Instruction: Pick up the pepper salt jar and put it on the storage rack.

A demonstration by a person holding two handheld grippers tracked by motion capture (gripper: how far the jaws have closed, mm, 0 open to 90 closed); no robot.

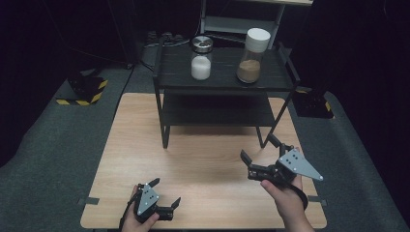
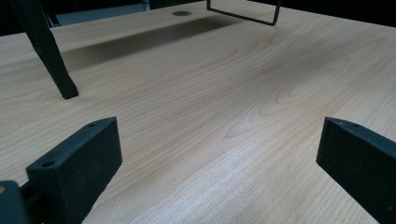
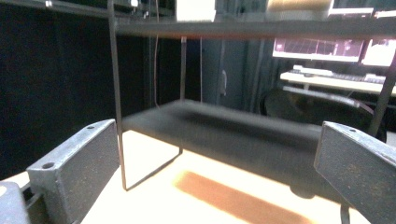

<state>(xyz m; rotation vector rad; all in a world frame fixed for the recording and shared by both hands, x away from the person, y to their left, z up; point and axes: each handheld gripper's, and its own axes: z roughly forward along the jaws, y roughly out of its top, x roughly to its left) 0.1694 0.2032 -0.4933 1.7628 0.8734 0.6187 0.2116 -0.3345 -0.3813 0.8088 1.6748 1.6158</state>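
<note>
Both pairs of jaws stand spread, gripping nothing. The left gripper hovers low over the pale wooden table; the right gripper faces the black two-tier metal shelf, nearest its lower tier.

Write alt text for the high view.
Two open grippers, left and right, are held over a wooden table before a black two-tier shelf. On its top stand a jar of white powder and a jar of brown powder.
</note>
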